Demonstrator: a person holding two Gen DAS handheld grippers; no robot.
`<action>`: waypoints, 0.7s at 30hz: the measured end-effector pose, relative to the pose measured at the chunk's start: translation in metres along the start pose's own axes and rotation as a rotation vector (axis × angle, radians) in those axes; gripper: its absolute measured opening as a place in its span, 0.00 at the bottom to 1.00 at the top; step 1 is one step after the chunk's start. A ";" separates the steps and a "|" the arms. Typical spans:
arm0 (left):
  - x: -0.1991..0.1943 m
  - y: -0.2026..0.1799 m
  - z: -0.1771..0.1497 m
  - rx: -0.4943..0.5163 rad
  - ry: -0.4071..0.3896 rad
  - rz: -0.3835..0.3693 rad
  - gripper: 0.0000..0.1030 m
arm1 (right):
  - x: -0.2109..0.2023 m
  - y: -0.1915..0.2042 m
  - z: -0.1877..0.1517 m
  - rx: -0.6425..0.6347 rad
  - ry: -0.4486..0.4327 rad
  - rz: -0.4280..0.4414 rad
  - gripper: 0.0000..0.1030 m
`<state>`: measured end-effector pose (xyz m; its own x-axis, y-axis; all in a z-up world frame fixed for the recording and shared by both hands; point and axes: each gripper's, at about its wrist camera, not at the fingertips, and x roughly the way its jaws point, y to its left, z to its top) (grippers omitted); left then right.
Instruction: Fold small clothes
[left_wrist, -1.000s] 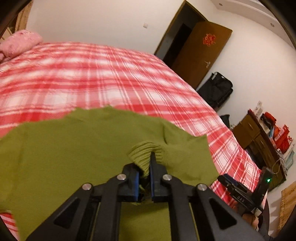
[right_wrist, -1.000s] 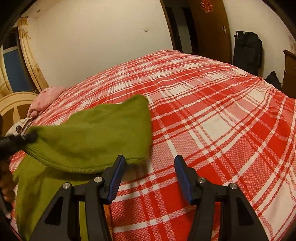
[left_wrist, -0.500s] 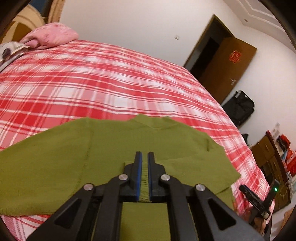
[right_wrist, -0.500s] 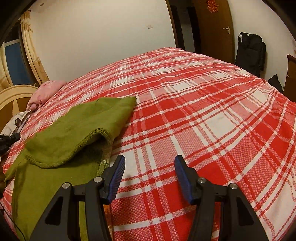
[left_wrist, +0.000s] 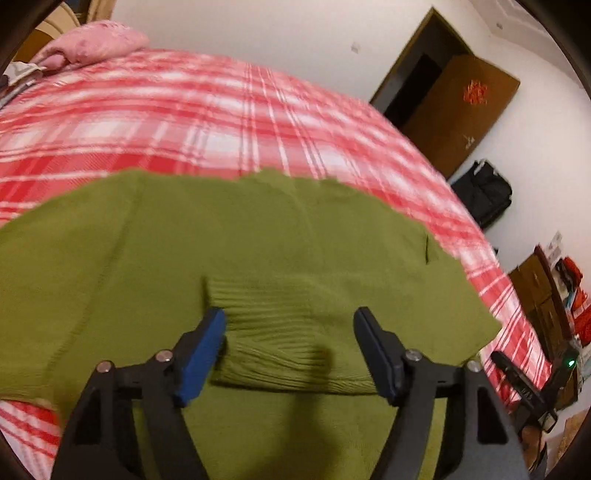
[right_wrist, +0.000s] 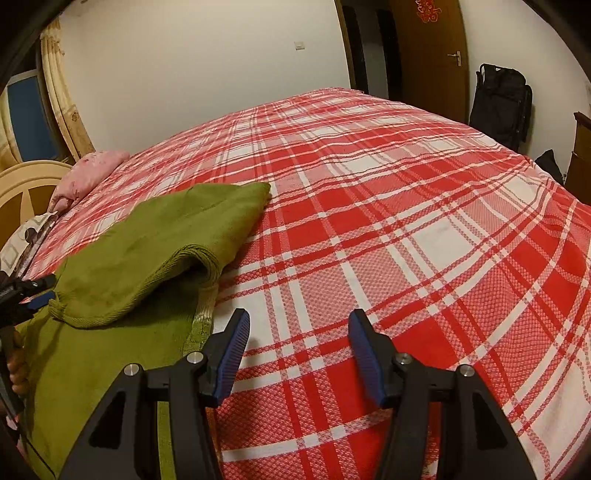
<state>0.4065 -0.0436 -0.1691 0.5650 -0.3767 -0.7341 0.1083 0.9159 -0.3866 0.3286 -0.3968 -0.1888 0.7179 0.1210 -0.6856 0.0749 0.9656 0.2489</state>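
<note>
A green knit sweater (left_wrist: 229, 243) lies flat on the red plaid bed (left_wrist: 207, 122). One sleeve is folded across the body, and its ribbed cuff (left_wrist: 291, 343) lies between the fingers of my left gripper (left_wrist: 290, 326). That gripper is open and just above the cuff. In the right wrist view the sweater (right_wrist: 155, 243) lies at the left with the folded sleeve on top. My right gripper (right_wrist: 299, 332) is open and empty over bare bedspread, just right of the sweater's hem. The left gripper (right_wrist: 29, 291) shows at that view's left edge.
A pink pillow (left_wrist: 92, 40) and a wooden headboard (right_wrist: 22, 188) are at the bed's head. A brown door (left_wrist: 458, 110), a black bag (left_wrist: 484, 195) and a dresser with clutter (left_wrist: 546, 291) stand past the bed's far side. The right gripper (left_wrist: 532, 387) is beside the bed's edge.
My left gripper, shut on the sleeve cuff a second ago, laid it on the sweater body and has opened. The right gripper has stayed open and nearly still.
</note>
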 end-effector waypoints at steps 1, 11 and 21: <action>0.005 -0.004 -0.001 0.023 0.004 0.032 0.61 | 0.000 0.000 0.000 0.000 0.002 0.000 0.55; -0.030 0.002 0.010 0.026 -0.079 -0.014 0.05 | 0.003 -0.002 0.000 0.002 0.011 -0.001 0.56; -0.044 0.004 0.010 0.105 -0.094 0.038 0.06 | 0.005 0.002 -0.001 -0.022 0.021 -0.008 0.56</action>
<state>0.3906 -0.0220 -0.1329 0.6437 -0.3316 -0.6897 0.1674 0.9404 -0.2959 0.3316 -0.3945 -0.1924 0.7029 0.1182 -0.7014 0.0649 0.9713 0.2287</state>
